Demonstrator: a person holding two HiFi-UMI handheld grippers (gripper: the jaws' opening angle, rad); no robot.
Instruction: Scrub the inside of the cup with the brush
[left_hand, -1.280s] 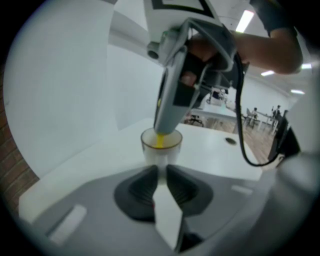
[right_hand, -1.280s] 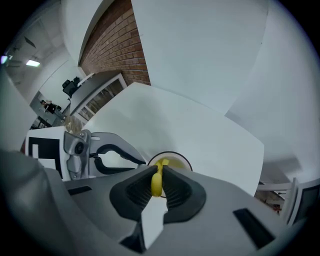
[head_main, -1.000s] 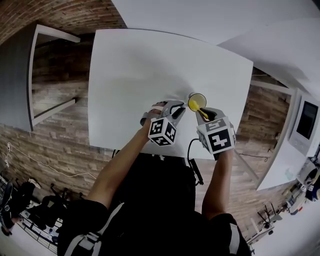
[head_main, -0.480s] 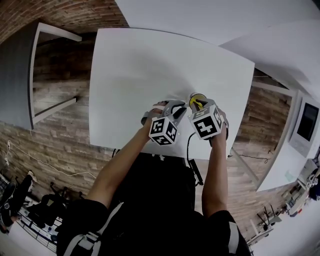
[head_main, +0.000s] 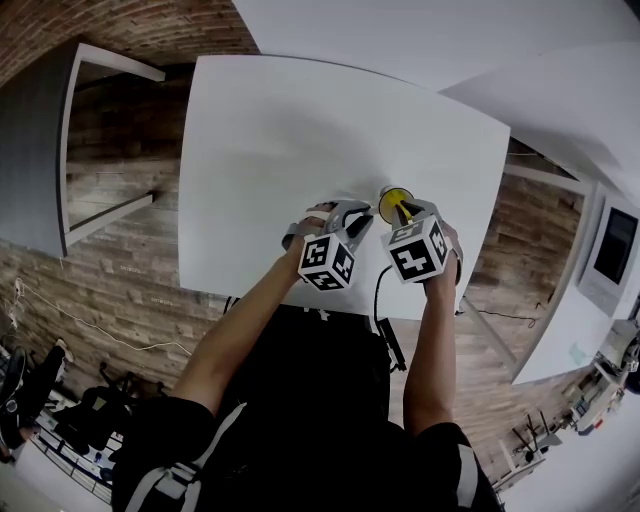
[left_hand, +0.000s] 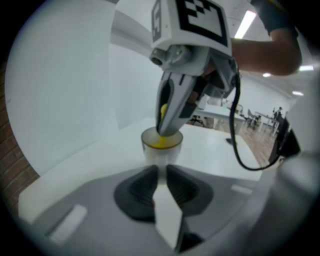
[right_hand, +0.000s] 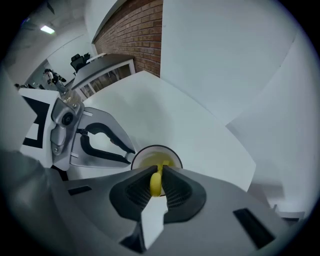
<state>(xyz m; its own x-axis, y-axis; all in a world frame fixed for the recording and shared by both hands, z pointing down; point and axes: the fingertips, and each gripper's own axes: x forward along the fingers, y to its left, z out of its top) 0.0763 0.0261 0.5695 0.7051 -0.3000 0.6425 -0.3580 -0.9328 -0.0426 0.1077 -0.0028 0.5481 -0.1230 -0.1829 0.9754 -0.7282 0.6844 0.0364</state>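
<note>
A small pale cup (head_main: 394, 203) with a yellow inside stands near the front edge of the white table (head_main: 300, 140). My left gripper (head_main: 362, 221) reaches it from the left, and its jaws are shut on the cup's (left_hand: 161, 146) near wall. My right gripper (head_main: 404, 214) hangs over the cup from the near side, shut on the yellow brush (right_hand: 156, 183). The brush runs down into the cup's (right_hand: 156, 156) mouth, and its head is hidden inside. In the left gripper view the right gripper (left_hand: 168, 129) points straight down into the cup. The left gripper (right_hand: 129, 154) touches the rim.
A black cable (left_hand: 239, 150) hangs from the right gripper toward the table's front edge. A second white table (head_main: 560, 110) adjoins at the right. A grey bench (head_main: 70, 150) stands left of the table over the wood floor.
My right gripper has moved forward and left from beside the cup to over it, carrying the brush down into the cup. The left gripper and the cup have stayed put.
</note>
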